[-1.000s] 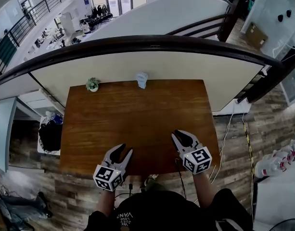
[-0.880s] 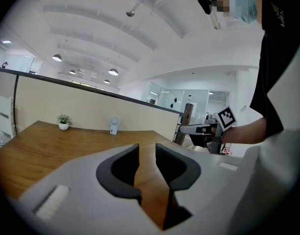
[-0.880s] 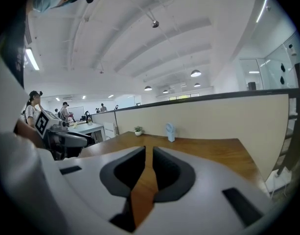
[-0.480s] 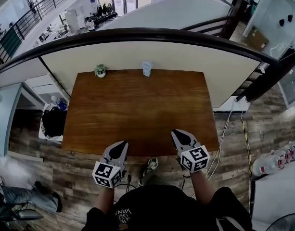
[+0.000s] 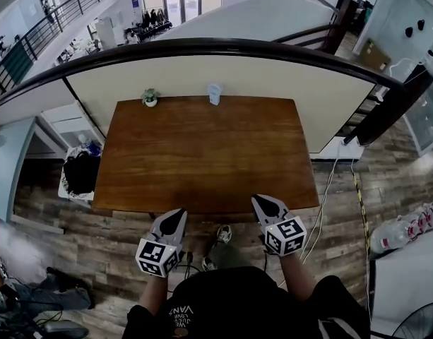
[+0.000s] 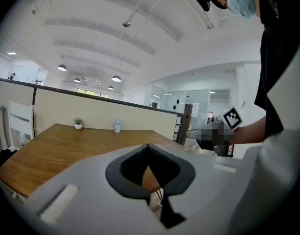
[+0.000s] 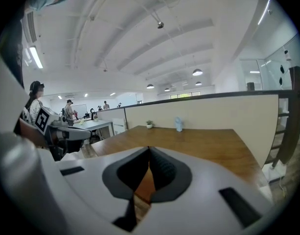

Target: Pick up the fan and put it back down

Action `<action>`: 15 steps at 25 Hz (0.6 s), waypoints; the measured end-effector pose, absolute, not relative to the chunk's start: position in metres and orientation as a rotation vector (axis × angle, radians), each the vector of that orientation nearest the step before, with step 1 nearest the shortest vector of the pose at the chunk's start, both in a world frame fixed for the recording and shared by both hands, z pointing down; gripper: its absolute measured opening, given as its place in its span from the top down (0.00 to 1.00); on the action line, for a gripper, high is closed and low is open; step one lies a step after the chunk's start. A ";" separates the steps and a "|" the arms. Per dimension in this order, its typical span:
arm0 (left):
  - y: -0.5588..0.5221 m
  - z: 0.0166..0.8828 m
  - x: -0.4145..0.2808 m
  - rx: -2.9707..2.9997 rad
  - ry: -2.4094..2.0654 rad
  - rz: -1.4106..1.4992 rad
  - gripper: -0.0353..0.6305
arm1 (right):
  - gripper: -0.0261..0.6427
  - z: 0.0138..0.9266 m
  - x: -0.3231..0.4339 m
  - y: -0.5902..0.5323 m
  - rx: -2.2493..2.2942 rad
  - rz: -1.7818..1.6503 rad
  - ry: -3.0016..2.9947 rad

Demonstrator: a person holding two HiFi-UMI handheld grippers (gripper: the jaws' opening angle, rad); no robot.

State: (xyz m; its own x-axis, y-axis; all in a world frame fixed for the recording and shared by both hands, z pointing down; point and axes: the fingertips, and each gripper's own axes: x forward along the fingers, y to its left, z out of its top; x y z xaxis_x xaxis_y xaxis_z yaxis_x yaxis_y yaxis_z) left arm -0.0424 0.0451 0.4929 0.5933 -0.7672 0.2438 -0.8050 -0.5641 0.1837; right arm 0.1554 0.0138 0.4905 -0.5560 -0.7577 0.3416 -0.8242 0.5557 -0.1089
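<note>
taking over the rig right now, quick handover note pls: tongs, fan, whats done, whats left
Left tongs: shut and empty, at the near edge of the table.
Right tongs: shut and empty, also at the near edge.
Fan: stands at the table's far edge, about midway along it. A small potted plant sits apart from it, further left on that edge. Both are well away from the tongs.
Done: nothing that shows. The fan is on the table, and whether it has already been lifted once cannot be told.
Left: probably open one pair of tongs, reach across, grip the fan, lift it and set it back down.
</note>
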 end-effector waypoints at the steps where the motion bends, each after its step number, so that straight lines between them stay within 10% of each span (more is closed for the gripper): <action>1: 0.049 0.493 -0.042 2.551 -1.286 0.197 0.93 | 0.94 0.490 0.156 0.018 1.324 0.378 -2.535; 15: 0.075 0.497 -0.035 2.536 -1.323 0.210 0.93 | 0.94 0.508 0.174 0.044 1.319 0.440 -2.499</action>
